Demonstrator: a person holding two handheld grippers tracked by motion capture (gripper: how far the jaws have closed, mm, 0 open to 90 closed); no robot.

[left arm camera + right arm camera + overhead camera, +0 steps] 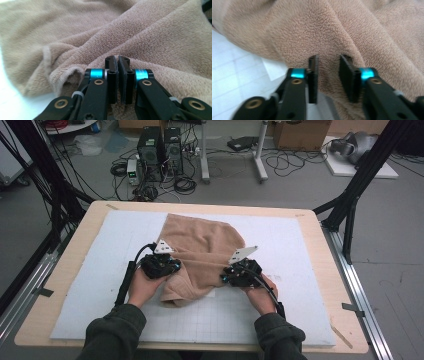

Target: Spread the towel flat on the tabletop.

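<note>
High view: a person at the bench, 1 gripper in each hand, both working a tan towel that lies rumpled on the white gridded mat, slightly left of centre. The far part of the towel is spread flat; the near edge is bunched into a thick fold between the 2 hands.

Left gripper sits at the towel's near-left edge. In the left gripper view its jaws are pressed almost together, a thin slit between the pads; whether any cloth is caught in that slit I cannot tell, though the towel rises directly behind and a hemmed edge curls just to the left.

Right gripper is at the near-right edge. In the right gripper view its jaws stand spread, a ridge of towel running up between and beyond them, nothing pinched yet. A small white slip of paper lies on the mat, partly under the towel's edge.

Risks, as I judge them:
- Right jaws could close on 2 layers, not 1, since the ridge is folded; the fold would then drag unevenly
- Left hold looks shallow; a pull could slip the terry free
- Uneven lift from 2 hands may twist the bunch tighter
</note>
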